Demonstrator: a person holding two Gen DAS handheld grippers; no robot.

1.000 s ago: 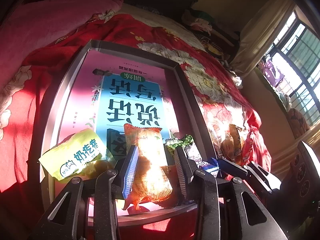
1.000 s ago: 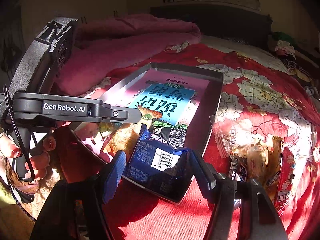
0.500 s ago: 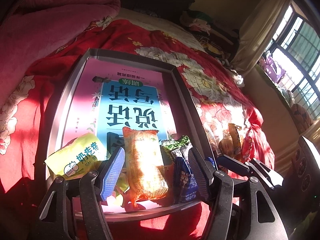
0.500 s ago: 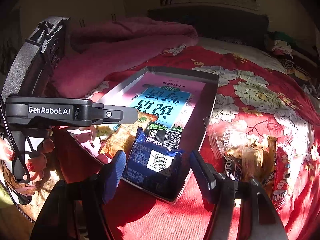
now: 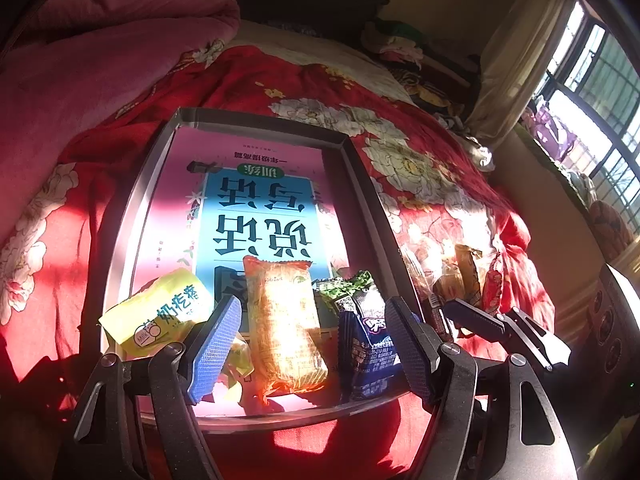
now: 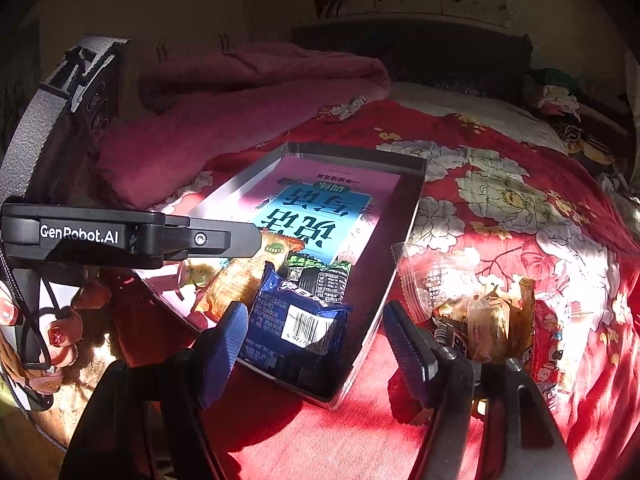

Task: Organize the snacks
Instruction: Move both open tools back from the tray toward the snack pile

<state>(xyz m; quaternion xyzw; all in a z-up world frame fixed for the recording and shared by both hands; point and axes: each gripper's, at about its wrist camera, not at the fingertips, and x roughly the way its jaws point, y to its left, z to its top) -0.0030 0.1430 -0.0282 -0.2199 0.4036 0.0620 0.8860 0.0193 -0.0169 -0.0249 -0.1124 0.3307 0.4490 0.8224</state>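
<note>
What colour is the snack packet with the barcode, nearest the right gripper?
Dark blue packet with a white barcode patch; the right wrist view shows it best.

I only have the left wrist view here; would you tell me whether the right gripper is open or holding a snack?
Observer: The right gripper is open and holds nothing.
Operator: Thank you. Which side of the blue packet faces up?
Observer: The blue packet lies in the metal tray with its white barcode panel facing up.
Operator: And what sits just outside the tray on that side?
Observer: A clear-wrapped snack lies on the red floral bedspread right beside the tray's wall, with printed text showing on its wrapper.
</note>
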